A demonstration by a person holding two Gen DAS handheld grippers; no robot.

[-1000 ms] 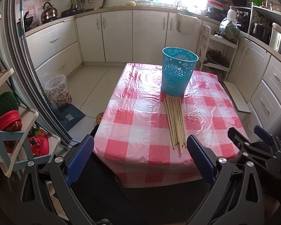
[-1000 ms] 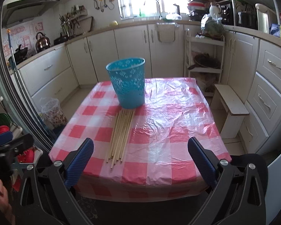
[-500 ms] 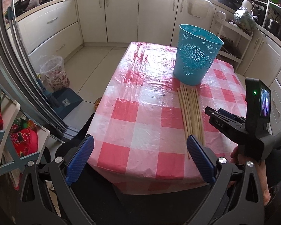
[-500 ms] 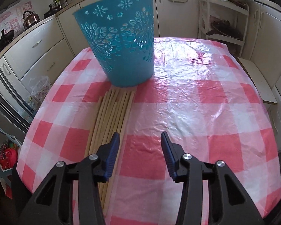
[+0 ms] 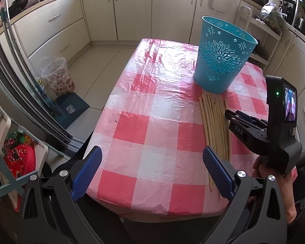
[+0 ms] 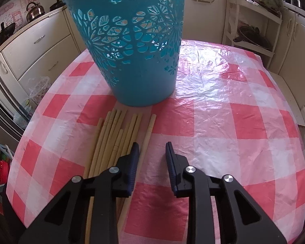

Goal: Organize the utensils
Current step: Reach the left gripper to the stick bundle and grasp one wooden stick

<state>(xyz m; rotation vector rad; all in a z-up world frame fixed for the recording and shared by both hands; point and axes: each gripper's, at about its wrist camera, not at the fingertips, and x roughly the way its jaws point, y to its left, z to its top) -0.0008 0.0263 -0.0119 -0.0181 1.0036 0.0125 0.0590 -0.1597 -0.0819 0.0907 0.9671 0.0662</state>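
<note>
The chopsticks (image 6: 120,140) were laid out in a loose row on the checked worktop (image 6: 223,122), far ends just short of the blue bin (image 6: 130,46), which was stood upright behind them. The right tool (image 6: 151,152) was brought down low over the row's right edge, its jaws having just been closing, and the outermost stick was sat in the gap near the left pad. No pinch was seen yet, though honestly the contact was hard to judge from that angle. The left tool (image 5: 152,170) was held wide apart over the near edge of the worktop, nothing in it.

For a clean pick, the pads would best be lowered until that single stick was properly straddled, then squeezed around mid-length so it wouldn't tip. The neighbours should be left undisturbed, since round sticks are easily rolled on plastic cloth.
</note>
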